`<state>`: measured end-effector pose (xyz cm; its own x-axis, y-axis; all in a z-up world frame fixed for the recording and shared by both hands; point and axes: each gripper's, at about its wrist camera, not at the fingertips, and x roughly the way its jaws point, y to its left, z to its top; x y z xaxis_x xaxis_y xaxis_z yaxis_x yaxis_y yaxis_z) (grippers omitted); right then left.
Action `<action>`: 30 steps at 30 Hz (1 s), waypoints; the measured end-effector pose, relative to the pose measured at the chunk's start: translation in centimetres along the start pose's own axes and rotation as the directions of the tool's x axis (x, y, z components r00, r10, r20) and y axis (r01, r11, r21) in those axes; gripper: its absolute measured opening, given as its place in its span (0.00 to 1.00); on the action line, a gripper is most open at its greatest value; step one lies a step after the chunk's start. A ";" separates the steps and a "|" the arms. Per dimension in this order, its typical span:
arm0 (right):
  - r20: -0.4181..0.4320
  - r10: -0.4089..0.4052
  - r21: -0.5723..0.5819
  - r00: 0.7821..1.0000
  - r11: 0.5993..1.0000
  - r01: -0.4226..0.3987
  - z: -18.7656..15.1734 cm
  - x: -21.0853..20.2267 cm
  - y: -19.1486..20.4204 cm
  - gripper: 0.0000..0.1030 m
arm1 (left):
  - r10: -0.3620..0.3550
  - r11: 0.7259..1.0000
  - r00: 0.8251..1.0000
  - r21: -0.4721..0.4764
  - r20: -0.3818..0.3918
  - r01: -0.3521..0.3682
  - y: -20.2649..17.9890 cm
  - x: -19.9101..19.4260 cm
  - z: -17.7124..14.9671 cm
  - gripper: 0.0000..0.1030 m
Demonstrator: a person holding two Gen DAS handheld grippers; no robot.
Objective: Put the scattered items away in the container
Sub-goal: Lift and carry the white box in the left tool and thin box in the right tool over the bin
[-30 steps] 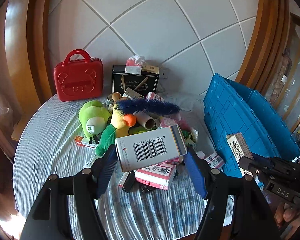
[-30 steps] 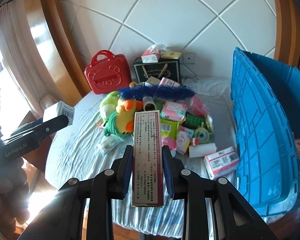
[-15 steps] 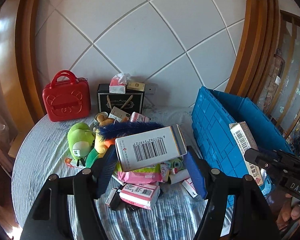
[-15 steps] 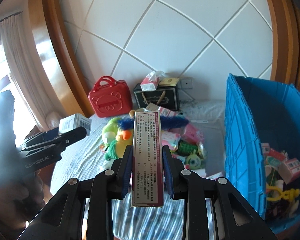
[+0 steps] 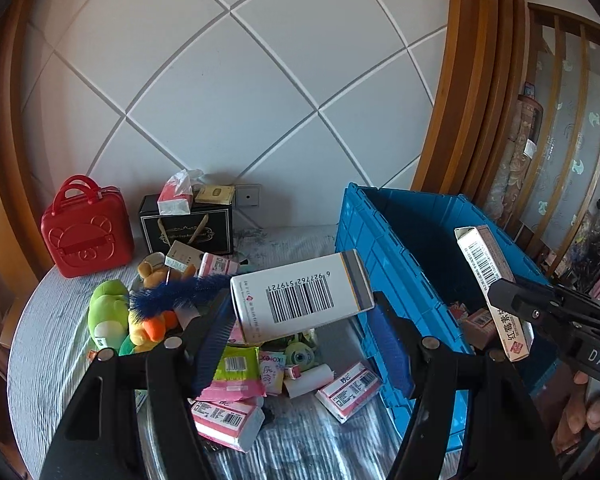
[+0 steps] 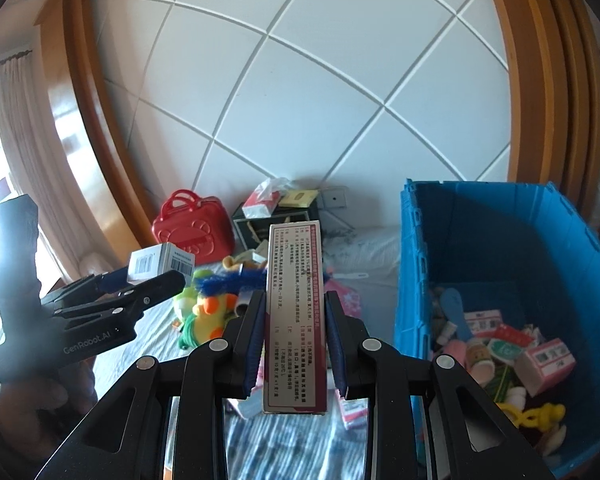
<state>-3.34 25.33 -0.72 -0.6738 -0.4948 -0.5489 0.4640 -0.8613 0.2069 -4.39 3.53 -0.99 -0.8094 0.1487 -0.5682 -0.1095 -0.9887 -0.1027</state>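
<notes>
White barcode box: clamped crosswise in the left gripper, long axis 9-to-3, tilted up toward 3.
Tall red-print carton: pinched in the right gripper, long axis 6-to-12.
Blue crate: lies at 3 o'clock of both loads; right gripper judged nearer its opening.
Crate contents: small boxes, packets, a yellow toy.
Table: plush toys, pink packets remain at 9.

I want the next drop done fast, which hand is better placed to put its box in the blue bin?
Probably the right gripper: its tall box sits beside the bin, while the left gripper and its box hang over the pile.
</notes>
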 end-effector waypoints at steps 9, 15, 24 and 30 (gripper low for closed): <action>0.030 -0.056 0.057 0.998 0.997 0.055 1.0 -2.2 -6.9 0.27 | -0.065 0.997 0.998 0.048 -0.012 0.066 -6.5 3.3 1.8 0.65; 0.037 -0.092 0.090 0.995 0.992 0.089 1.2 -3.3 -10.9 0.27 | -0.111 0.990 0.994 0.080 -0.024 0.112 -10.9 5.6 2.8 0.65; 0.049 -0.147 0.151 0.988 0.979 0.138 1.7 -5.0 -16.3 0.27 | -0.185 0.970 0.982 0.150 -0.044 0.189 -17.8 8.4 4.3 0.65; 0.044 -0.194 0.200 0.980 0.963 0.182 1.2 -6.1 -19.4 0.27 | -0.228 0.952 0.970 0.188 -0.083 0.240 -21.7 10.3 4.7 0.65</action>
<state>-8.89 44.94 -0.41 -0.7757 -0.3224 -0.5425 0.2090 -0.9424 0.2612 -13.05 26.44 -0.78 -0.7120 0.3714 -0.5959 -0.4072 -0.9098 -0.0805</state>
